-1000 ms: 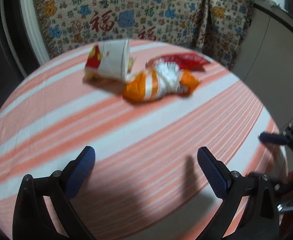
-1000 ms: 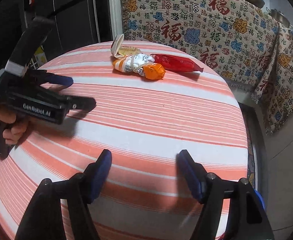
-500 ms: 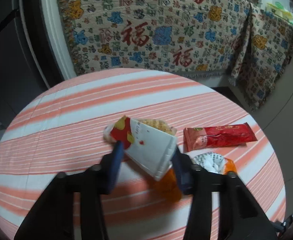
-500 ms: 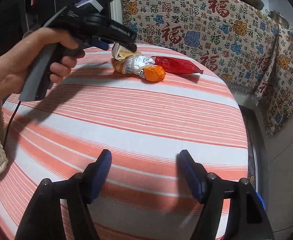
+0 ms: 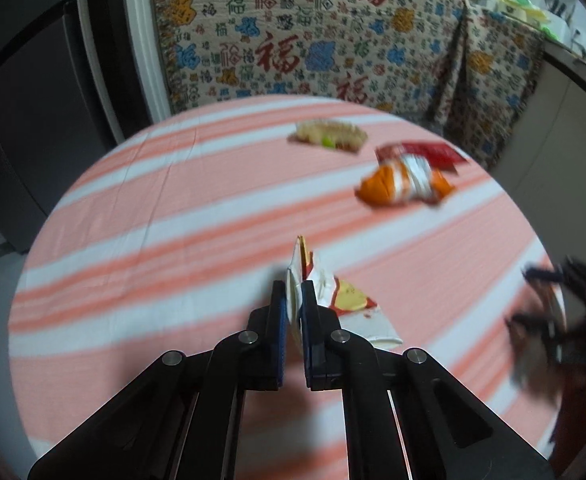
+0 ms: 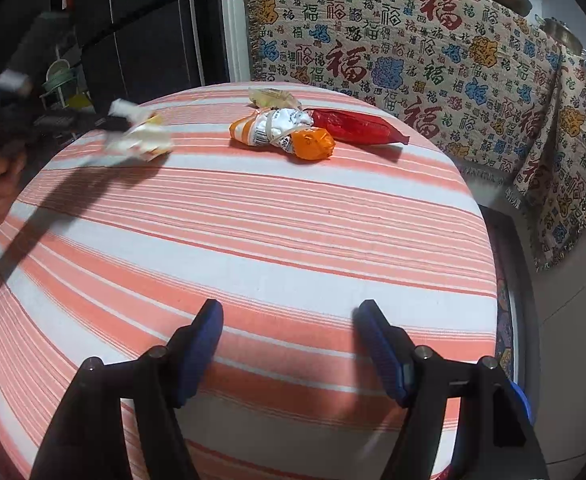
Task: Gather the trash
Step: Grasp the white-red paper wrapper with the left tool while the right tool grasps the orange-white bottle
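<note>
Blur smears left gripper [image 5: 294, 308] — jaws pinching white wrapper [image 5: 349, 308].

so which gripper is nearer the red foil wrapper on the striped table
Right. The right gripper sits open at the table's near edge, facing the red foil wrapper; the left gripper is farther off.

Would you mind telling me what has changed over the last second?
The left gripper reached the pile, closed on the white wrapper and carried it away, uncovering a clear packet. The right gripper, orange wrapper and red wrapper stayed put.
</note>
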`<state>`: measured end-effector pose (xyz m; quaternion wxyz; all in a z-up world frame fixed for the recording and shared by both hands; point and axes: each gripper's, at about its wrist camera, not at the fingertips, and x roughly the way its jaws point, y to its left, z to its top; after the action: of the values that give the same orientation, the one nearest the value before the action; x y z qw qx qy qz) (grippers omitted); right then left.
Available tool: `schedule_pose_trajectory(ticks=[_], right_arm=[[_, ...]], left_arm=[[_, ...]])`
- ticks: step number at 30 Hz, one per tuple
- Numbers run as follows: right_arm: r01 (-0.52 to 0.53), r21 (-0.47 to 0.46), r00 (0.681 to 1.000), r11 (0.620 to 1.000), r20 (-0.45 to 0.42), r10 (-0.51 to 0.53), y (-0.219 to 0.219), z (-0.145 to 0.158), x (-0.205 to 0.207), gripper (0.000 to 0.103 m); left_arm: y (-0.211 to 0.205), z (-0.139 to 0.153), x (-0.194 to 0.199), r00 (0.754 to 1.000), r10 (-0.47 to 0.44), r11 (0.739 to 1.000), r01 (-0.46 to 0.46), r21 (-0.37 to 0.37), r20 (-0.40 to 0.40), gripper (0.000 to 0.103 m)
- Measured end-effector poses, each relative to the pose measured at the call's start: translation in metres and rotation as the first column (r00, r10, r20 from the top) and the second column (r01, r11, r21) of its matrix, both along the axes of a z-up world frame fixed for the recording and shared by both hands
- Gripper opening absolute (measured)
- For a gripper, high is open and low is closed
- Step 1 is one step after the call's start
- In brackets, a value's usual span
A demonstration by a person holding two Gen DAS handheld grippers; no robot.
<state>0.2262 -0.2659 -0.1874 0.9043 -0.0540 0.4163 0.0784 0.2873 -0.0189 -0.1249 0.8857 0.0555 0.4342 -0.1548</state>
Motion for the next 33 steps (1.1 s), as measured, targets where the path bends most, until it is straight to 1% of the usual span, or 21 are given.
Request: schedule_pose_trajectory(ticks=[3,6,7,9,10,11,13,14,15,17,18,20,21,22,23,24,25,27,28,31,33], right_arm=[[0.014,0.087,1.000,0.996,-0.026,-0.012,-0.013,0.009,0.020,0.072],[0.056,0.134,0.998,0.989,0.010,-0.058,-0.026,0.028,0.065,0.072],[0.064,0.142,0.998,0.988,0.018,-0.067,-0.028,0.032,0.079,0.072],[0.074,0.172,0.997,0.982,0.022,-0.079,-0.031,0.039,0.110,0.070],[0.068,0.195,0.997,0.978,0.017,-0.073,-0.030,0.040,0.129,0.070],[0.066,0.204,0.997,0.977,0.014,-0.070,-0.028,0.038,0.141,0.068],[0.062,0.231,0.998,0.971,-0.009,-0.062,-0.025,0.029,0.160,0.063],[0.045,0.266,0.998,0.963,-0.052,-0.033,-0.022,0.020,0.169,0.050],[0.030,0.287,0.996,0.957,-0.094,-0.003,-0.018,0.012,0.173,0.038],[-0.012,0.299,0.993,0.954,-0.107,0.046,-0.007,0.007,0.165,0.037],[-0.049,0.325,0.989,0.944,-0.117,0.092,0.000,0.007,0.155,0.032],[-0.136,0.373,0.963,0.918,-0.167,0.211,0.019,0.001,0.128,0.032],[-0.173,0.352,0.954,0.920,-0.174,0.246,0.028,-0.001,0.115,0.032],[-0.217,0.298,0.946,0.930,-0.170,0.275,0.039,0.000,0.097,0.034],[-0.245,0.239,0.946,0.939,-0.152,0.286,0.048,0.002,0.082,0.048],[-0.255,0.207,0.949,0.945,-0.135,0.286,0.051,0.003,0.075,0.069],[-0.258,0.159,0.957,0.953,-0.093,0.275,0.055,0.006,0.067,0.074],[-0.255,0.095,0.965,0.962,-0.043,0.260,0.060,0.010,0.065,0.075],[-0.256,0.075,0.965,0.964,-0.042,0.260,0.065,0.010,0.068,0.075],[-0.264,0.091,0.963,0.960,-0.029,0.267,0.074,0.017,0.086,0.075],[-0.276,0.035,0.961,0.960,-0.008,0.277,0.084,0.020,0.097,0.075]], left_arm=[[0.010,-0.008,-0.027,1.000,0.009,1.000,-0.009,-0.014,-0.006,0.007],[0.011,-0.019,-0.037,0.999,0.038,0.999,-0.038,0.001,0.004,0.010],[0.011,-0.022,-0.038,0.999,0.036,0.999,-0.036,0.000,-0.002,0.013],[0.012,-0.024,-0.036,1.000,0.028,1.000,-0.028,-0.008,0.000,0.032],[0.012,-0.025,-0.036,1.000,0.025,1.000,-0.025,-0.005,0.007,0.045],[0.010,-0.025,-0.036,1.000,0.020,1.000,-0.020,-0.001,0.013,0.048],[0.009,-0.024,-0.035,1.000,0.009,1.000,-0.009,-0.009,0.016,0.048],[0.009,-0.023,-0.034,1.000,0.008,1.000,-0.008,-0.021,0.016,0.048],[0.010,-0.023,-0.034,1.000,0.009,1.000,-0.009,-0.027,0.015,0.048],[0.011,-0.023,-0.034,1.000,0.014,0.999,-0.014,-0.029,0.012,0.050],[0.012,-0.024,-0.034,1.000,0.016,1.000,-0.016,-0.026,0.006,0.050],[0.013,-0.028,-0.033,1.000,0.020,1.000,-0.020,-0.023,-0.010,0.055],[0.014,-0.029,-0.032,0.999,0.025,0.999,-0.025,-0.025,-0.021,0.057],[0.015,-0.031,-0.032,0.999,0.028,0.999,-0.028,-0.029,-0.027,0.061],[0.015,-0.032,-0.032,0.999,0.029,0.999,-0.030,-0.037,-0.033,0.066],[0.016,-0.033,-0.033,0.999,0.029,0.999,-0.031,-0.045,-0.039,0.069],[0.016,-0.035,-0.034,0.999,0.028,0.998,-0.030,-0.048,-0.043,0.071],[0.014,-0.037,-0.034,0.999,0.019,0.999,-0.021,-0.047,-0.048,0.072],[0.013,-0.038,-0.034,0.999,0.014,0.999,-0.016,-0.047,-0.048,0.072],[0.013,-0.036,-0.034,0.999,0.011,0.998,-0.013,-0.062,-0.036,0.072],[0.015,-0.035,-0.031,0.999,0.023,0.996,-0.025,-0.081,-0.037,0.072]])
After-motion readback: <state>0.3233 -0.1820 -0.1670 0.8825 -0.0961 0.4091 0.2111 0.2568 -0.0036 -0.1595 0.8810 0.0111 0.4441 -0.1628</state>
